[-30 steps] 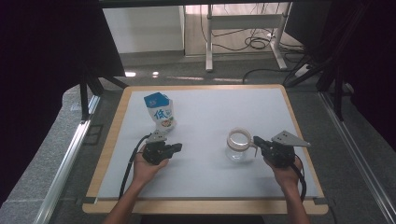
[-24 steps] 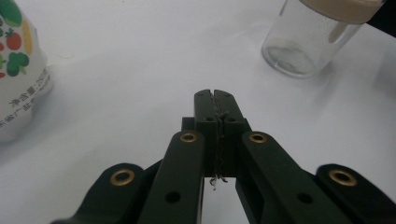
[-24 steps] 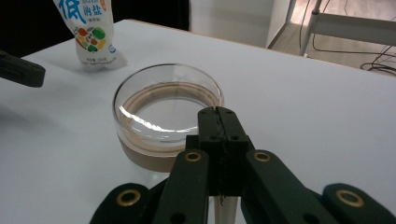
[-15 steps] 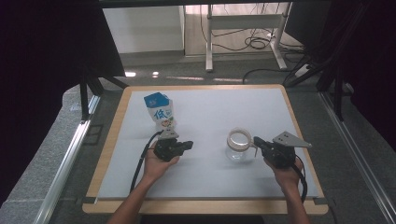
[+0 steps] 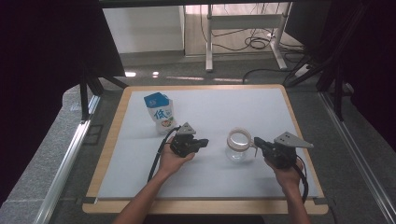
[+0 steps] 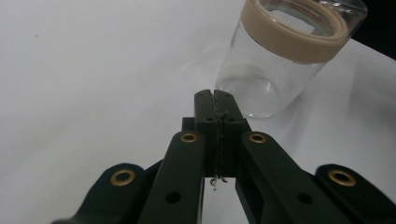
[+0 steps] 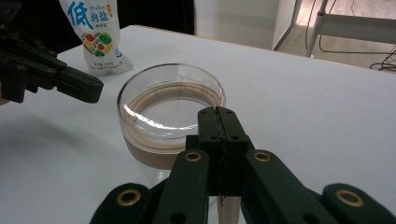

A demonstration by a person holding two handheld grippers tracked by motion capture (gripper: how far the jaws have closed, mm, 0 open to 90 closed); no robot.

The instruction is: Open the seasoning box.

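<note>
A clear glass jar (image 5: 239,145) with a tan collar stands upright on the white table (image 5: 261,107), between the two grippers. The left gripper (image 5: 204,142), jaws pressed together and holding nothing, points at the jar from one side, near it but apart. The right gripper (image 5: 256,141), jaws likewise together and empty, sits just beside the jar's rim on the other side. A blue-and-white pouch (image 5: 160,112) stands behind the left gripper, away from the jar.
</note>
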